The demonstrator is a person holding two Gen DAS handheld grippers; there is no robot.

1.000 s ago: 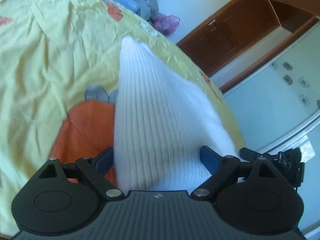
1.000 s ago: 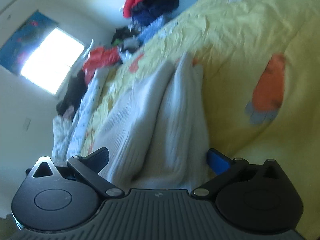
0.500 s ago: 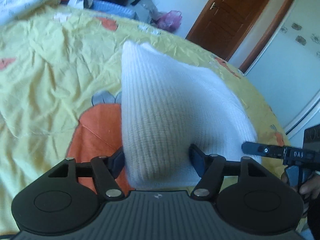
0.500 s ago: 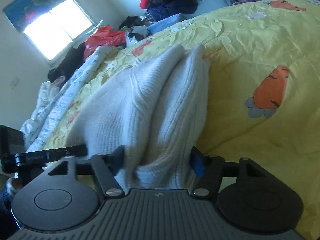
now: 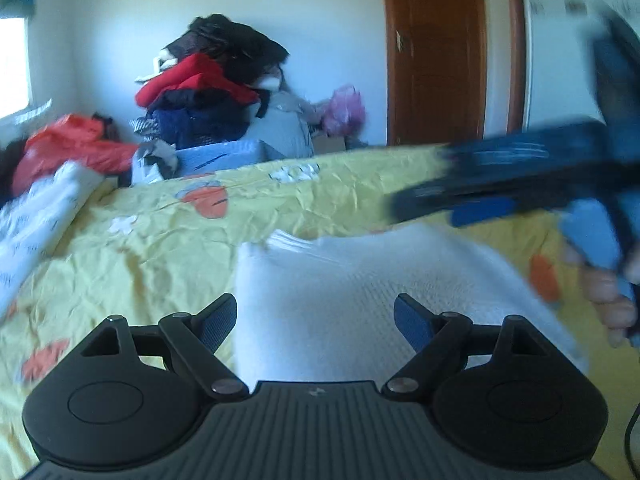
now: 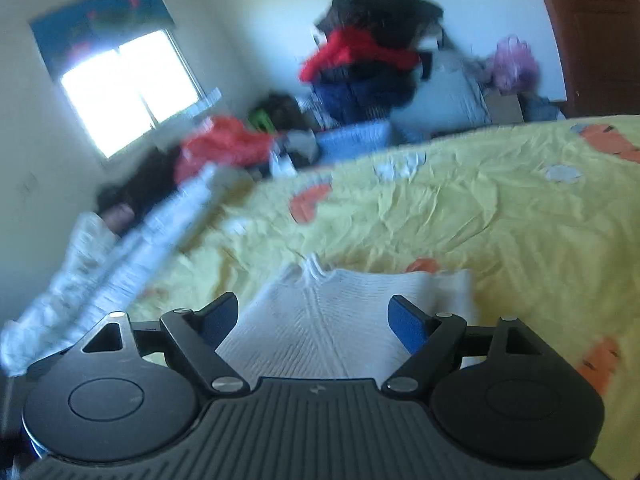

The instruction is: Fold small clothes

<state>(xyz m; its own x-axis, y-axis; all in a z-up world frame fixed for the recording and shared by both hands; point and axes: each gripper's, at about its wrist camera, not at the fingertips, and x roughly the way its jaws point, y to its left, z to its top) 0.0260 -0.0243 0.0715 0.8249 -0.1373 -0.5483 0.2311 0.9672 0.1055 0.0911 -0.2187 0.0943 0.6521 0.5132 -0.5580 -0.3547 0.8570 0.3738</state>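
White ribbed knit [image 5: 360,292] — folded, flat on yellow bedspread [image 5: 160,240].

There was one white knitted garment [image 5: 360,300] on one yellow bedsheet [image 5: 160,248]. Two grippers were in view: the left gripper [image 5: 315,322], and the right gripper [image 6: 312,320]. Each had two blue-padded fingers, four in all, spread apart. One wooden door [image 5: 436,52] stood beyond the far edge of the bedsheet, and one window [image 6: 128,92] was in the wall off its far left corner. One tall pile of clothes [image 5: 212,84] rose behind the bedsheet, with one pink bag [image 5: 344,110] just right of it. The orange carrot prints on the bedsheet were too blurred to count.
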